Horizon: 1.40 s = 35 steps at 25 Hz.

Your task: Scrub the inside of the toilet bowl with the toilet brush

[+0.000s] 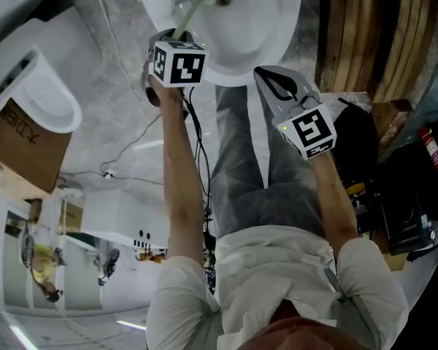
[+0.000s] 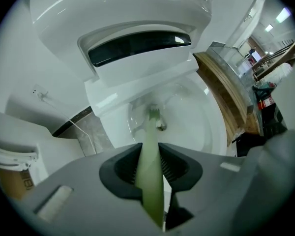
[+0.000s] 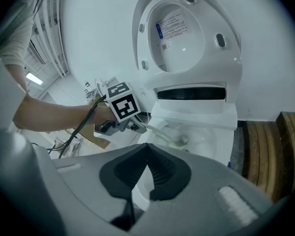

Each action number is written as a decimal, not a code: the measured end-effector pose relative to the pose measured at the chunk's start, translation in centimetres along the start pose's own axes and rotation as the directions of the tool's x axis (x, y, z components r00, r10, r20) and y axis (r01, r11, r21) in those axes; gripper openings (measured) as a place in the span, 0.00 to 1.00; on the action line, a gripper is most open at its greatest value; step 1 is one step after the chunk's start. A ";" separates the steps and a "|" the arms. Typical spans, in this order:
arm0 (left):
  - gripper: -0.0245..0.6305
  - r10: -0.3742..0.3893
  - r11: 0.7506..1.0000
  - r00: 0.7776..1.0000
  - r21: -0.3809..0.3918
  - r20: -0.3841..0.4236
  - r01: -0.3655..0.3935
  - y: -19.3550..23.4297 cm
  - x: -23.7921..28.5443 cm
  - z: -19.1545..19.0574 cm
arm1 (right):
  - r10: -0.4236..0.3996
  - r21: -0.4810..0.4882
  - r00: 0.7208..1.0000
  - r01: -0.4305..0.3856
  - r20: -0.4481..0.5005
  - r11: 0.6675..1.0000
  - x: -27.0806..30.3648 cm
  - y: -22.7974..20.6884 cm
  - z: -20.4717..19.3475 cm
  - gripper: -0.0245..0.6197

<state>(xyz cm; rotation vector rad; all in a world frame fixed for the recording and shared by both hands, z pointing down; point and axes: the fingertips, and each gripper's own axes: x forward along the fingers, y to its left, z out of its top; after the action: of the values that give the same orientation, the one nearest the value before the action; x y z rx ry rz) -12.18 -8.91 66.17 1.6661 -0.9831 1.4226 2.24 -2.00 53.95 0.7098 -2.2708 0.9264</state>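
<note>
Glossy, smooth white ceramic on the toilet bowl [image 2: 201,122]. Matt pale-green plastic on the toilet brush [image 2: 151,132]. Matt grey plastic, ribbed black pads [image 2: 172,163] on the left hand-held gripper [image 2: 151,154] and right hand-held gripper [image 3: 148,154]. Rough bare wood on the planks [image 3: 265,146]; dull mottled stone on the floor [image 1: 109,115].

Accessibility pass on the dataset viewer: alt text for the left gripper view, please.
The left gripper is shut on the pale green handle of a toilet brush, whose head reaches down into the white toilet bowl. Stacked wooden boards stand to the bowl's right.
</note>
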 end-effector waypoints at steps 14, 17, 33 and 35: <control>0.21 -0.053 0.965 0.995 -0.251 0.085 0.073 -4.3 -0.4 1.5 | 0.015 0.000 1.000 -0.015 0.002 1.000 0.1 0.5 -0.3 0.04; 0.21 -0.076 0.947 0.990 -0.301 0.117 0.109 -5.8 -0.4 1.5 | 0.016 0.004 1.000 -0.016 0.010 1.000 -0.1 0.7 -0.3 0.04; 0.21 -0.235 0.841 0.940 -0.433 0.249 0.325 -11.7 -0.4 -1.3 | -0.013 0.005 1.000 0.013 0.009 1.000 -1.5 1.1 -2.4 0.04; 0.21 -0.240 0.847 0.940 -0.421 0.244 0.325 -12.3 -0.5 -1.9 | -0.012 0.003 1.000 0.012 0.011 1.000 -1.6 1.3 -2.6 0.04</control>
<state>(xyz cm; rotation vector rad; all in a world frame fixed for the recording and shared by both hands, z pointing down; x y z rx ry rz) -2.10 -1.67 65.39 1.5213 -1.0249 0.7745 3.27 1.09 53.84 0.7307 -2.2726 0.9230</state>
